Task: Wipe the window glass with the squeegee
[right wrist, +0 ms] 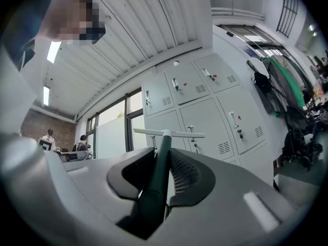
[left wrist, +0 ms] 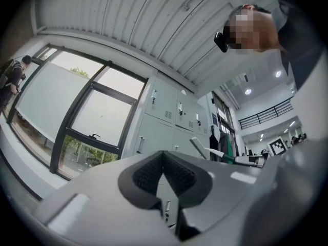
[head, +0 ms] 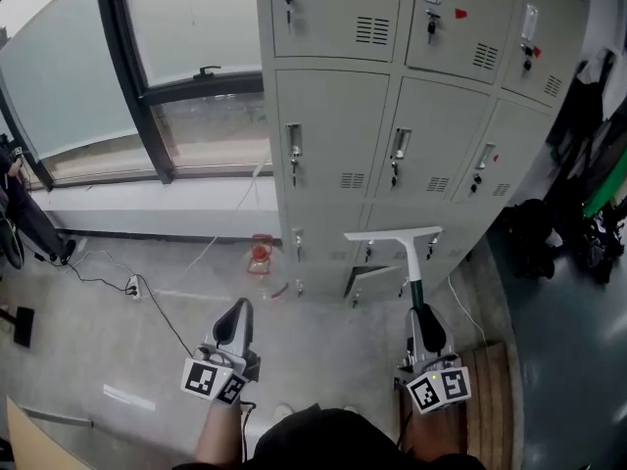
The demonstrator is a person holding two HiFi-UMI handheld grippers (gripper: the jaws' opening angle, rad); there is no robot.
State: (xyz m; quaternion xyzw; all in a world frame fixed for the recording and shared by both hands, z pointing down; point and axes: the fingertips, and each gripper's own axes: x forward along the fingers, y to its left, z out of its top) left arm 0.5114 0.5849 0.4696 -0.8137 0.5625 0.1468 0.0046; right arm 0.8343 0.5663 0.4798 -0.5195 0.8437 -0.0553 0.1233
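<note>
As both point forward — right tool [head: 423, 315] gripping squeegee [head: 395, 234], left tool [head: 236, 311] closed, empty.

Both grippers are held out in front of the body, side by side, jaws pointed away. The left gripper [head: 238, 311] is closed on nothing; the right gripper [head: 420, 313] is clamped on the squeegee [head: 412, 262] handle.
</note>
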